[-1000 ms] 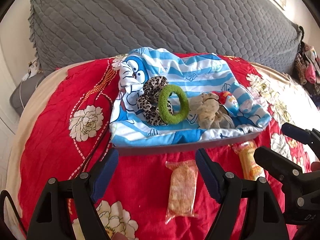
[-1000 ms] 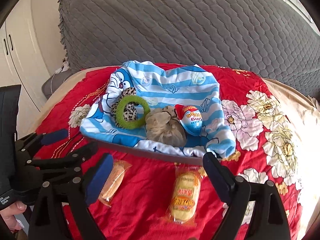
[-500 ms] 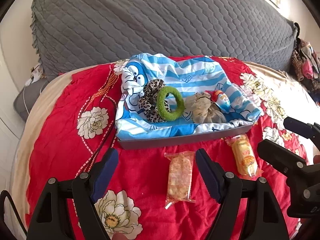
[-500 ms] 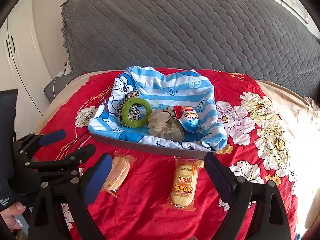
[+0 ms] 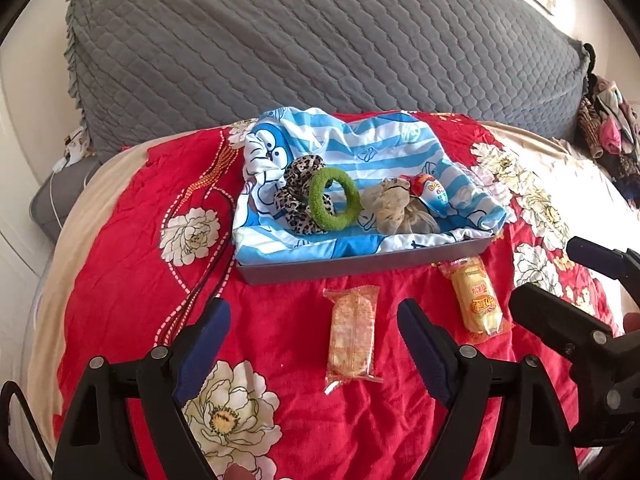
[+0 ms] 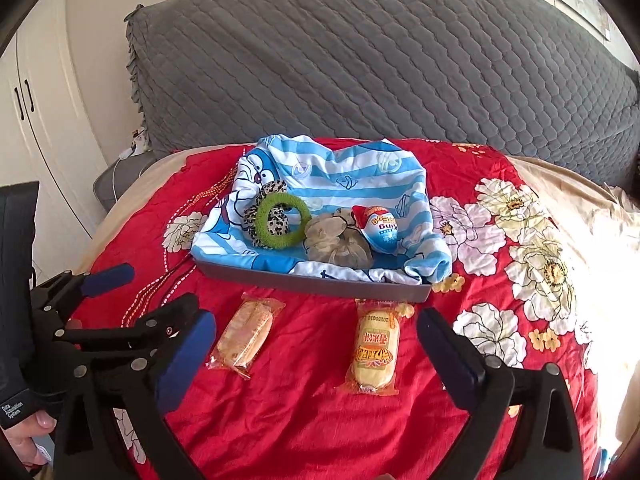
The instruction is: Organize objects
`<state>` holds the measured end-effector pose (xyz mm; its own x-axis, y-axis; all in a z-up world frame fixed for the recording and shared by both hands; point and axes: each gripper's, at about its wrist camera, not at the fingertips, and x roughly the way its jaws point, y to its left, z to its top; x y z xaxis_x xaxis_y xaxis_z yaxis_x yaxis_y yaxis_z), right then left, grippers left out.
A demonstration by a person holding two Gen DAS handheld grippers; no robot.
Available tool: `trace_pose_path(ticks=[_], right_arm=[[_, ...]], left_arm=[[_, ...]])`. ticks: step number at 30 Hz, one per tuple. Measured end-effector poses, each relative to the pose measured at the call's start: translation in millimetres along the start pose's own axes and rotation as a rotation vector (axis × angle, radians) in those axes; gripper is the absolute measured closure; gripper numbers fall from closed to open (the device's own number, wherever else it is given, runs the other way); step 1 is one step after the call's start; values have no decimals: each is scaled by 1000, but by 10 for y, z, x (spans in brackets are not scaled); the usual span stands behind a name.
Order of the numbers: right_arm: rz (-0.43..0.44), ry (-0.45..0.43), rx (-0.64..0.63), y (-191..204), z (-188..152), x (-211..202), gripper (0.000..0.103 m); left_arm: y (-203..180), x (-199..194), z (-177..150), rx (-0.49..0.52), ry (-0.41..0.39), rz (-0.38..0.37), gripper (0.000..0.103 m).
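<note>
The far wall of the grey tray [image 5: 360,266] is hidden under the blue-and-white striped cartoon cloth [image 5: 384,156] that lines it and spills over its sides; only the near wall shows bare. The print on the 2 snack packets is too small to read with certainty, and the clutter [image 5: 608,124] at the right edge of the left wrist view is cut off and hard to identify.

Inside the tray, on the cloth, lie 4 things: a leopard-print scrunchie [image 5: 298,196] at the left, a green fuzzy ring [image 5: 334,202] leaning against and overlapping it, a beige gauzy scrunchie [image 5: 400,210] right of centre, and a red-white-blue egg-shaped toy [image 6: 378,226] touching the beige scrunchie on its right.

The tray sits on a red floral bedspread [image 5: 120,264], with a grey quilted headboard cover [image 5: 320,40] behind. Just in front of the tray, outside it, lie an orange wafer packet [image 5: 352,338] and a yellow cake packet [image 5: 476,300], well apart from each other.

The left gripper [image 5: 314,344] has its jaws spread wide and empty, low over the bedspread, the wafer packet showing between them. The right gripper [image 6: 316,356] is likewise released and holds nothing, with the cake packet between its blue-padded fingers [image 6: 448,350].
</note>
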<state>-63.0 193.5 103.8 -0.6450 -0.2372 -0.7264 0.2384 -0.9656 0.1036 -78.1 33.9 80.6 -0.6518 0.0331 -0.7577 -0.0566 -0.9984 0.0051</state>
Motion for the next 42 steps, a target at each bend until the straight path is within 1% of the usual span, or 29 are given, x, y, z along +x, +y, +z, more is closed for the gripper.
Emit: trace_pose_path(ticks=[4,7,9,11,15,24,34,42], right_arm=[[-1,-3,-4,11,1,-21,2],[0,-6,0,7,-4,-30,2],[-1,-8,10,-6,-15,-37,1],[-6,-8,14,-19,-32,-36,1],[-18,-12,14,-27,-68,-47,1],[-37,-19,-6,7,-131,-122,1],[-33,-21,8,-17,-193,-237,1],[-23,-19,22,-40,-244,-370,1]], left_arm=[[2,-15,-16,-9,4,-12,16],[26,-23,-45,-44,7,-38,16],[26,-8,-70,-48,14,-46,16],[23,-13,-89,-47,10,-37,16],[14,-47,-119,-53,6,-45,15],[19,-120,-179,-55,12,-36,15],[13,-238,-235,-66,16,-40,15],[-54,-380,-270,-41,12,-27,15]])
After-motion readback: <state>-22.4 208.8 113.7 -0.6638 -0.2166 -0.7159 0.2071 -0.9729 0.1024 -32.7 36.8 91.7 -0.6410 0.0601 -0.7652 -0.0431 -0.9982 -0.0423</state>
